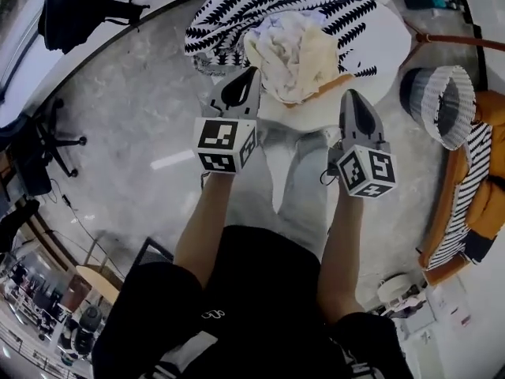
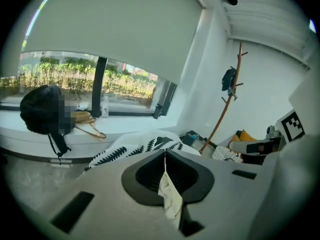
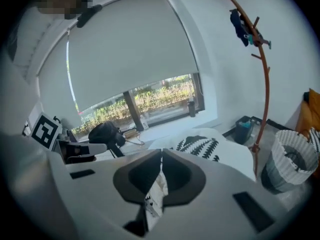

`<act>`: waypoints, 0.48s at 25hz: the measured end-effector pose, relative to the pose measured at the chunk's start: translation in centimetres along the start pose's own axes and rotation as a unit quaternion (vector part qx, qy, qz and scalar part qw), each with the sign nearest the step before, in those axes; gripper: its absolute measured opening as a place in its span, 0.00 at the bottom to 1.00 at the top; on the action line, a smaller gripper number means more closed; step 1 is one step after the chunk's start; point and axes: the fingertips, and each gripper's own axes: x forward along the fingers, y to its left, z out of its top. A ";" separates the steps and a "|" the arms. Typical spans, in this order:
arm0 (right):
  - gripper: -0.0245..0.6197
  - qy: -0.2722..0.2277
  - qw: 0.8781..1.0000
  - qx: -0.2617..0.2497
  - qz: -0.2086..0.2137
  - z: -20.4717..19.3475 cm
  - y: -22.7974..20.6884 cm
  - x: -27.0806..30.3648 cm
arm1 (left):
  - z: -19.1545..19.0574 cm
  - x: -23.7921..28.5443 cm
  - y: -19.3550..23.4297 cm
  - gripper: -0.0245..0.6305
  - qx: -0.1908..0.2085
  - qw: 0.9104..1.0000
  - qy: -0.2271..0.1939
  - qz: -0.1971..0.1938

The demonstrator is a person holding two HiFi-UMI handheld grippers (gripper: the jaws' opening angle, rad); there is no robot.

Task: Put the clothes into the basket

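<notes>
A cream-white garment (image 1: 290, 50) is bunched on the round white table (image 1: 388, 44), between my two grippers. My left gripper (image 1: 252, 73) is shut at its left side; in the left gripper view a cream strip of cloth (image 2: 170, 196) hangs from the closed jaws. My right gripper (image 1: 347, 95) is shut at its right side, and a white fold with a label (image 3: 156, 194) is pinched there. A woven basket (image 1: 442, 105) with a white rim stands on the floor to the right, apart from both grippers. Pale grey cloth (image 1: 296, 160) hangs below the table's edge.
A black-and-white leaf-patterned cloth (image 1: 260, 6) covers the table's far side. An orange seat (image 1: 485, 204) with a striped garment stands beyond the basket. A black backpack (image 1: 75, 6) lies on the window ledge, an office chair (image 1: 47, 140) at left, a coat stand (image 3: 265, 84) near the basket.
</notes>
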 end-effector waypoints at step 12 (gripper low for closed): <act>0.06 0.103 0.989 -0.056 0.090 -13.8 -3.3 10.1 | -13.8 9.0 2.8 0.05 -0.039 0.996 0.056 0.051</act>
